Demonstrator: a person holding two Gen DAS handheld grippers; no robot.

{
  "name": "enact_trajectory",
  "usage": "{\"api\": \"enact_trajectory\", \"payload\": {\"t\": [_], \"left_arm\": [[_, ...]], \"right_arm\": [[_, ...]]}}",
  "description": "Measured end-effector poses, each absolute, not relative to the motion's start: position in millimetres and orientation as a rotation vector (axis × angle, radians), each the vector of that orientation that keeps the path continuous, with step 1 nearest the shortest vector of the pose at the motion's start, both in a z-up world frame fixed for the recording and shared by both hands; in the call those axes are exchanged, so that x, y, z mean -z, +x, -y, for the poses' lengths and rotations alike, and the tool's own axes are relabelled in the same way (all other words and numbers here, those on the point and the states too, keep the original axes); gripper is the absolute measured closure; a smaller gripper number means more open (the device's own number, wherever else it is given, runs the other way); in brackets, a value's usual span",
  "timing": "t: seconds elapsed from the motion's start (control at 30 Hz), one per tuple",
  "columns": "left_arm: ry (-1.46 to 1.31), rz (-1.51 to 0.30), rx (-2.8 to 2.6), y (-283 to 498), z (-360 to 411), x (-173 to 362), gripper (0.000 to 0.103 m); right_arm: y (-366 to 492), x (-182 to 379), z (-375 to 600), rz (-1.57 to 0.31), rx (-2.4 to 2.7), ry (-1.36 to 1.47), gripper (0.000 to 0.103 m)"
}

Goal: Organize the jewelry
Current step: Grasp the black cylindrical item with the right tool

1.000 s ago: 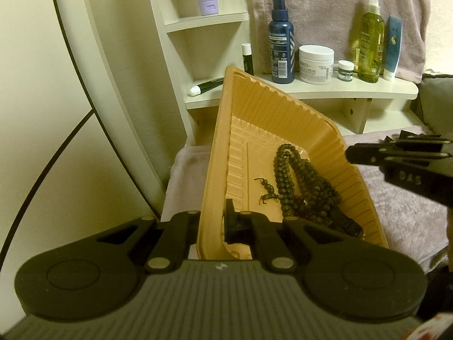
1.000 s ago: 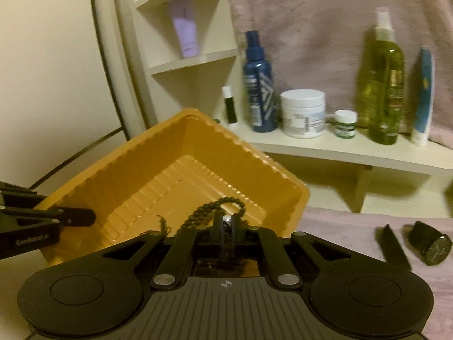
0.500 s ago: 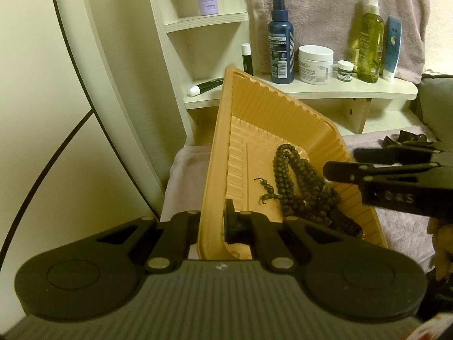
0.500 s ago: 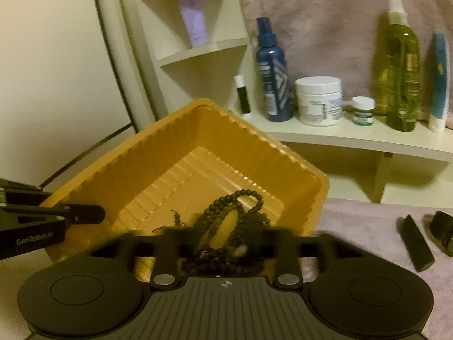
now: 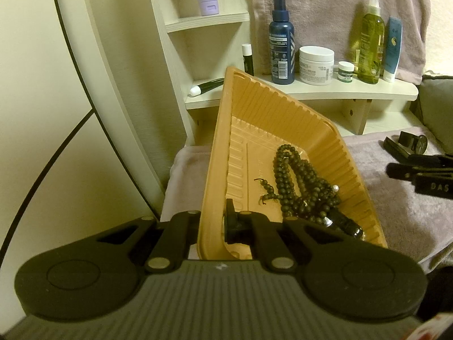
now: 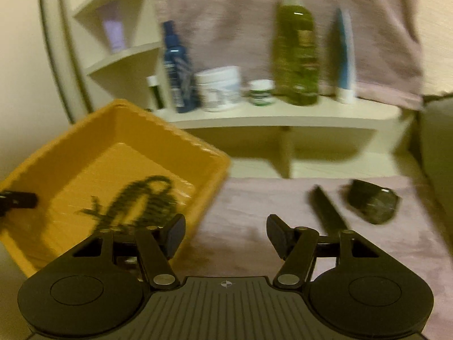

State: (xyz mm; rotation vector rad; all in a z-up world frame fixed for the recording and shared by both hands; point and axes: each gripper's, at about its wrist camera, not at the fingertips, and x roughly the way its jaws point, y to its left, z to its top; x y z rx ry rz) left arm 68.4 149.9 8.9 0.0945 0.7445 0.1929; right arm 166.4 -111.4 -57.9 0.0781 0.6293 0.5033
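My left gripper [image 5: 212,221] is shut on the near rim of an orange plastic tray [image 5: 320,130] and holds it tilted. Dark bead necklaces [image 5: 300,184] lie piled in the tray, with a small pearl piece [image 5: 335,188] on top of them. The tray [image 6: 136,119] and the beads [image 6: 141,198] also show blurred in the right wrist view. My right gripper [image 6: 226,233] is open and empty, just right of the tray over the mauve towel [image 6: 254,204]; it shows at the right edge of the left wrist view [image 5: 419,175].
A flat black piece [image 6: 329,212] and a dark round cap [image 6: 373,205] lie on the towel to the right. A cream shelf [image 5: 311,90] behind holds a blue spray bottle [image 5: 281,39], a white jar [image 5: 316,65], a green bottle [image 5: 369,39] and tubes. A cream wall panel is at the left.
My right gripper opened over the tray, left the ring-like pearl piece on the beads, and drew back to the right. The left gripper and tray stayed still.
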Motion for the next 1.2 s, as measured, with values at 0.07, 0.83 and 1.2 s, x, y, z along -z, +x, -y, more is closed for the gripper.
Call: {"api": "enact_trajectory", "payload": {"t": [0.07, 0.83, 1.2], "left_arm": [[0.096, -0.744, -0.193, 68.4, -149.9, -8.8, 0.099], [0.100, -0.747, -0.197, 68.3, -151.8, -7.0, 0.099], [0.098, -0.749, -0.198, 68.7, -152.1, -6.5, 0.099]], "right_arm": [[169.0, 60.8, 122.5, -0.627, -0.473, 0.073, 0.039], [219.2, 91.2, 155.1, -0.654, -0.393, -0.081, 0.050], [232.4, 98.8, 146.9, -0.670, -0.401, -0.137, 0.065]]}}
